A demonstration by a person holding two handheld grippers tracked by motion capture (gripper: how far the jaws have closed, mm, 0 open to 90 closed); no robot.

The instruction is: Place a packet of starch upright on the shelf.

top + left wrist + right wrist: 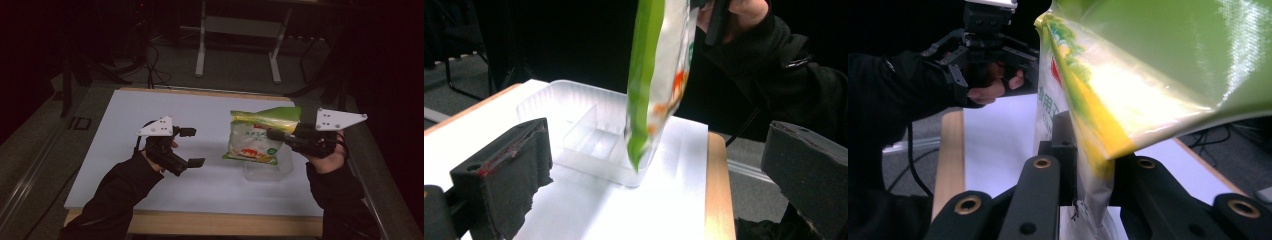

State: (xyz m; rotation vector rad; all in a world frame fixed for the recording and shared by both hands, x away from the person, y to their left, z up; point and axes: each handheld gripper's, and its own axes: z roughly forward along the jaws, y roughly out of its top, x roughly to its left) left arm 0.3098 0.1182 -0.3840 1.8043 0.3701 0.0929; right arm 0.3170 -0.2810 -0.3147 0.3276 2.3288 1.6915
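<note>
While the right gripper (274, 134) pinches the top edge of the snack bag (255, 140), the bag hangs upright just above the clear plastic container (270, 170), its lower end close over the container's near rim. Holding it by the sealed top lets the weight pull the bag straight, which suits lowering it narrow end first into the container. In the right gripper view the jaws press together on the bag's yellow-green seam (1098, 165), so the grip looks firm.

The left gripper (192, 147) hovers well to the left of the container, over the white table (125, 115), its jaws spread wide with nothing between them. From the left gripper view the container (574, 130) shows an inner divider, and the bag (654, 75) dangles beside it. The free gripper probably stands off to leave room, ready to steady the container if the bag catches on a wall.
</note>
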